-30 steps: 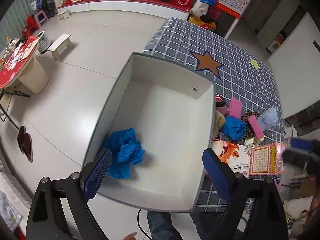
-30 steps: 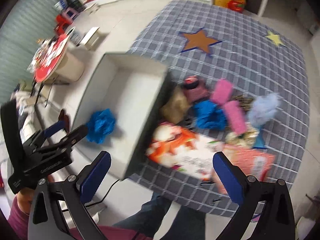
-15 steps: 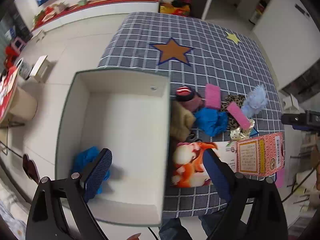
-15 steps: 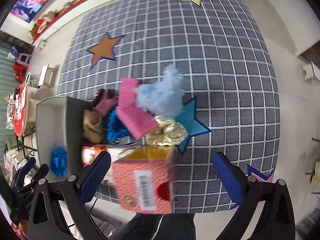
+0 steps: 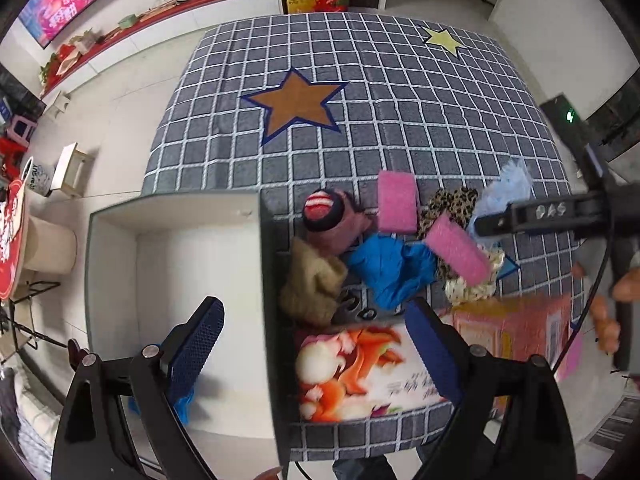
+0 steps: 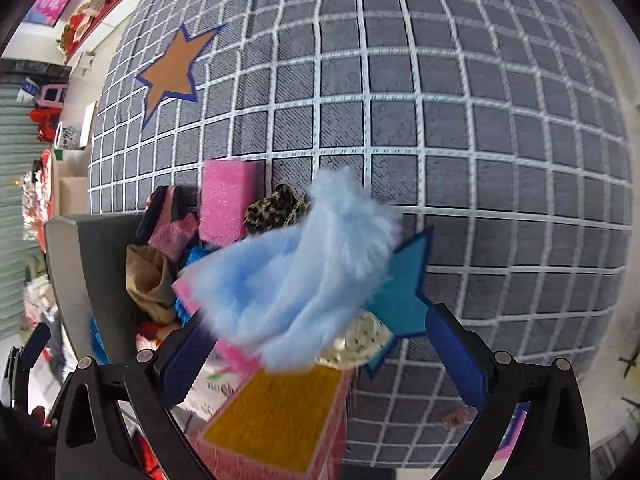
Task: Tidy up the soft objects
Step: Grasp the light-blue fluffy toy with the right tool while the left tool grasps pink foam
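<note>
A pile of soft things lies on the grey checked rug beside a white open box: a tan cloth, a blue cloth, two pink sponges, a striped pink sock, a leopard scrunchie and a fluffy light-blue cloth. A blue cloth lies in the box, mostly hidden by a finger. My left gripper is open over the box's right wall. My right gripper is open just above the light-blue cloth, touching nothing.
A printed picture bag and a pink carton lie at the rug's near edge. A cream scrunchie lies by a teal star patch. White floor, a stool and a red table lie to the left.
Both grippers have swung right, from over the box toward the pile. The right gripper has come down close over the light-blue cloth. Both stay open.
</note>
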